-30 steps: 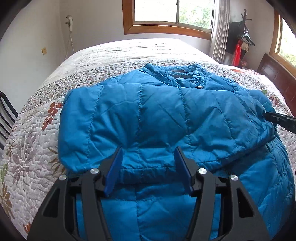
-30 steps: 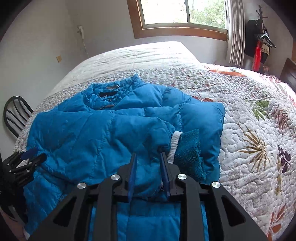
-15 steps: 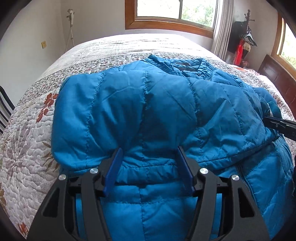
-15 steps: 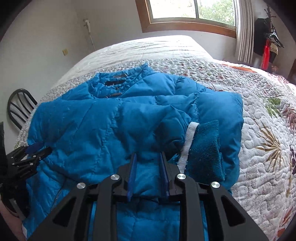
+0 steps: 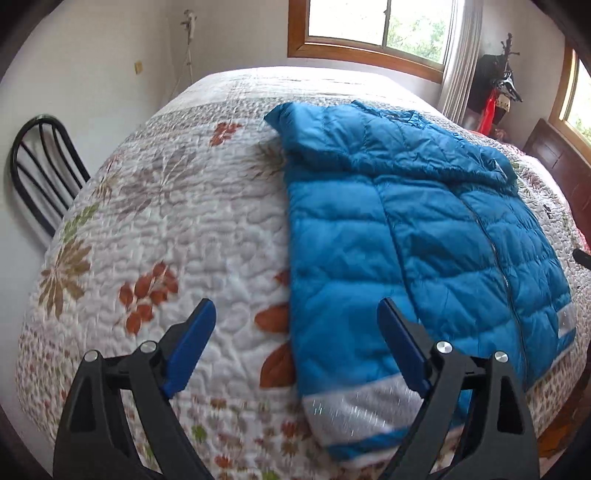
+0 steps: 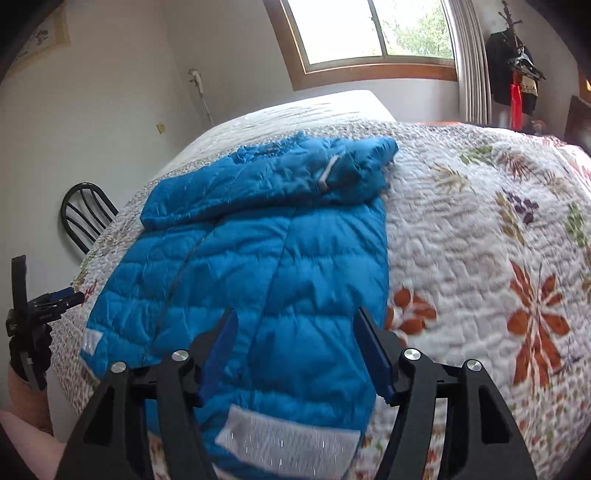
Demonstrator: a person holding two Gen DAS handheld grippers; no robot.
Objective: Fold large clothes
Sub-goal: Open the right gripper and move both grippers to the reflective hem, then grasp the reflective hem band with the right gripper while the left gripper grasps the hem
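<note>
- Left gripper (image 5: 295, 328) hangs spread wide, gripping nothing, above the quilted bed (image 5: 184, 229).
- Right gripper (image 6: 295, 332) is spread too, empty, over the blue jacket (image 6: 266, 266) lying centre-frame, sleeves folded across its top.

Bedroom, white walls. Bed (image 5: 192, 229) fills most of both views, covered by a white quilt with orange, green and purple leaf print. Wood-framed window (image 5: 373, 33) top center, daylight and trees outside; grey curtain (image 5: 458, 62) on its right edge. Second window (image 5: 574, 96) at far right of the left view. Black metal chair (image 5: 40, 173) at left, against the wall. Coat rack (image 6: 515, 62) with dark and red clothes upper right. Dark wood headboard (image 5: 554, 158) right edge.
</note>
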